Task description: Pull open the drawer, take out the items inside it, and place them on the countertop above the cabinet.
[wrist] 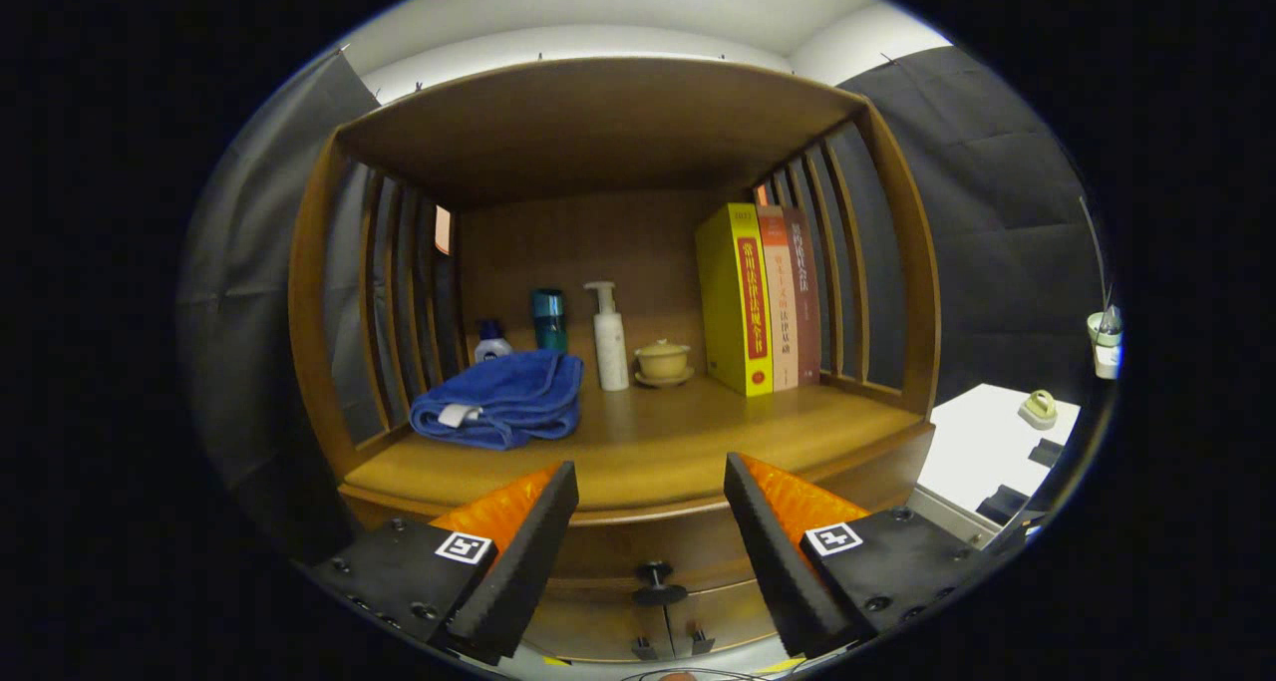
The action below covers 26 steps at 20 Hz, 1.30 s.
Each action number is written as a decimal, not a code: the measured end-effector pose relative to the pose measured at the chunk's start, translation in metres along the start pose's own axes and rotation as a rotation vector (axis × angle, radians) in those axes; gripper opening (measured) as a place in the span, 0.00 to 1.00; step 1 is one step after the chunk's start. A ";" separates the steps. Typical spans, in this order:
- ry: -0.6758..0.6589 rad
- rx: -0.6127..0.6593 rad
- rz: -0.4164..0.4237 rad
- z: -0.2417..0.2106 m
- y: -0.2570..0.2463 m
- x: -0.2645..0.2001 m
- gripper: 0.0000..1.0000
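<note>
One wooden cabinet (618, 262) fills my view, its drawer (638, 551) shut below the tabletop (678, 452), the knob (655, 581) showing between my jaws, which stand apart on nothing. On that tabletop I see three upright books (763, 297), a folded blue towel (503, 402), a white pump bottle (609, 337), a teal cup (548, 319), a lidded bowl (663, 362). A white side table (982, 442) stands beside the cabinet.

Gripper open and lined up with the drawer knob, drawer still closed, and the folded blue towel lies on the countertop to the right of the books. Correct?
One error: in the gripper view the blue towel lies left of the books. The gripper is open, the knob between its fingers, the drawer closed.
</note>
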<state>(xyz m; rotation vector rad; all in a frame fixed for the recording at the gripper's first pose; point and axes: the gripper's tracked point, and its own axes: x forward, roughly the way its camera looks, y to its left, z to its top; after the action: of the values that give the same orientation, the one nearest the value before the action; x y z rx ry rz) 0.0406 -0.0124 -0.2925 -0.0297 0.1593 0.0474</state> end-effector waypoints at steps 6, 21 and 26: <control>0.111 -0.014 -0.002 -0.075 -0.009 -0.001 0.99; 0.250 -0.009 0.031 -0.139 0.002 0.020 0.56; 0.269 -0.020 0.019 -0.140 0.001 0.016 0.43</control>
<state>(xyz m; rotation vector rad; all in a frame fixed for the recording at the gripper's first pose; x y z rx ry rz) 0.0342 -0.0151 -0.4327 -0.0547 0.4284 0.0641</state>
